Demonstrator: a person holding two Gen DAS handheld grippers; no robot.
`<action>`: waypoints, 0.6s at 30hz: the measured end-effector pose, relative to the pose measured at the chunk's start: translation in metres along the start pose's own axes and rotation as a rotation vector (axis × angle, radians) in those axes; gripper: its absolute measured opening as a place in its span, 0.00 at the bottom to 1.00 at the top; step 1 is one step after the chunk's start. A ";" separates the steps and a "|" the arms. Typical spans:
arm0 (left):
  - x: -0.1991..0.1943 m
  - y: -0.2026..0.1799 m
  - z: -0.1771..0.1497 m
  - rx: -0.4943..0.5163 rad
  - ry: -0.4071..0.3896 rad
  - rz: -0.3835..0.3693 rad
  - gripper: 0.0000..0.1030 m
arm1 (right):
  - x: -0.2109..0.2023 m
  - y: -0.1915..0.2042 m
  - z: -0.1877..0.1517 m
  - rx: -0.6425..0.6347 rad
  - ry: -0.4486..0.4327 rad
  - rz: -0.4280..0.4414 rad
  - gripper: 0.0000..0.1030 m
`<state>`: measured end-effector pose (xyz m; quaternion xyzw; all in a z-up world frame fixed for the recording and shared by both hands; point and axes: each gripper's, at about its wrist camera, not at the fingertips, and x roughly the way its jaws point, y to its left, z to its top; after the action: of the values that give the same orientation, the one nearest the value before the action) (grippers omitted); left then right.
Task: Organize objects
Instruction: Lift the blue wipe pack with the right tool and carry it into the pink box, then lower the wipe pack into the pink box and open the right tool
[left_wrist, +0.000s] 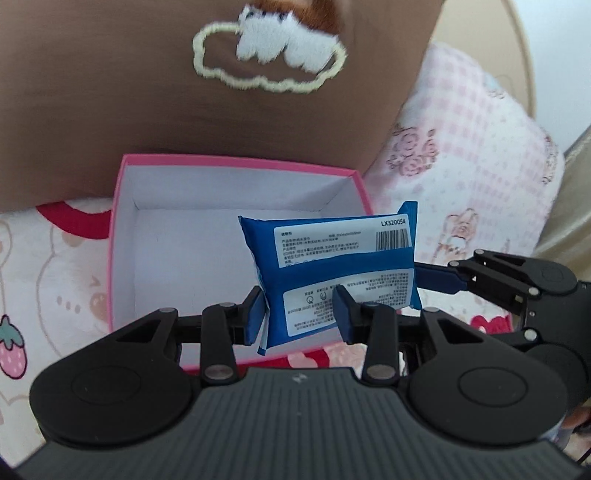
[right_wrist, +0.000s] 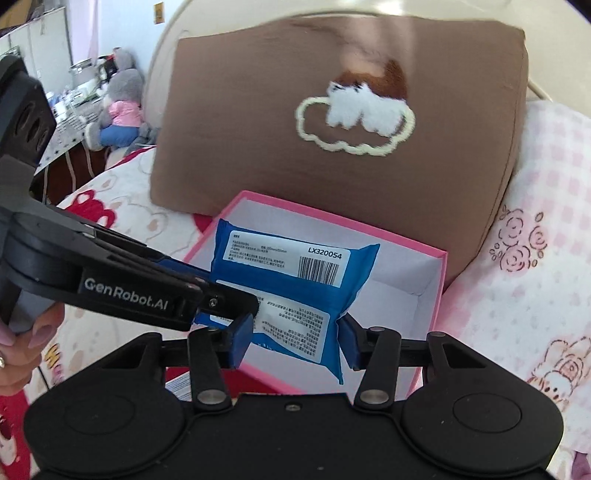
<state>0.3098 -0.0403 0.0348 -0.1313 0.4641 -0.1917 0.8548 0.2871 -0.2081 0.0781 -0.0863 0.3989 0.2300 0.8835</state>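
Observation:
A blue wipes packet (left_wrist: 332, 266) with white labels and a barcode hangs over an open pink box (left_wrist: 122, 236) with a white inside. My left gripper (left_wrist: 301, 314) is shut on the packet's lower edge. My right gripper (right_wrist: 295, 332) is shut on the same packet (right_wrist: 291, 280) from the other side. In the left wrist view the right gripper's fingers (left_wrist: 439, 277) reach the packet's right end. In the right wrist view the left gripper (right_wrist: 207, 291) comes in from the left. The pink box (right_wrist: 439, 291) lies under the packet and holds nothing else that I can see.
A brown cushion (right_wrist: 258, 122) with a stitched cloud stands right behind the box. All rests on a bed with a pink and white cartoon blanket (right_wrist: 535, 229). A grey plush toy (right_wrist: 118, 107) and a cluttered shelf are far left.

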 end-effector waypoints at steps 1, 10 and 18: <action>0.008 0.002 0.003 -0.007 0.008 0.002 0.36 | 0.007 -0.005 0.000 0.008 0.007 -0.001 0.53; 0.079 0.023 0.025 -0.093 0.034 0.007 0.36 | 0.066 -0.054 0.003 0.136 0.019 0.019 0.50; 0.117 0.037 0.025 -0.097 0.067 0.006 0.36 | 0.105 -0.048 0.002 0.016 0.115 -0.061 0.46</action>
<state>0.3965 -0.0591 -0.0541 -0.1649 0.5015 -0.1706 0.8320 0.3715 -0.2142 -0.0006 -0.1044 0.4479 0.1942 0.8665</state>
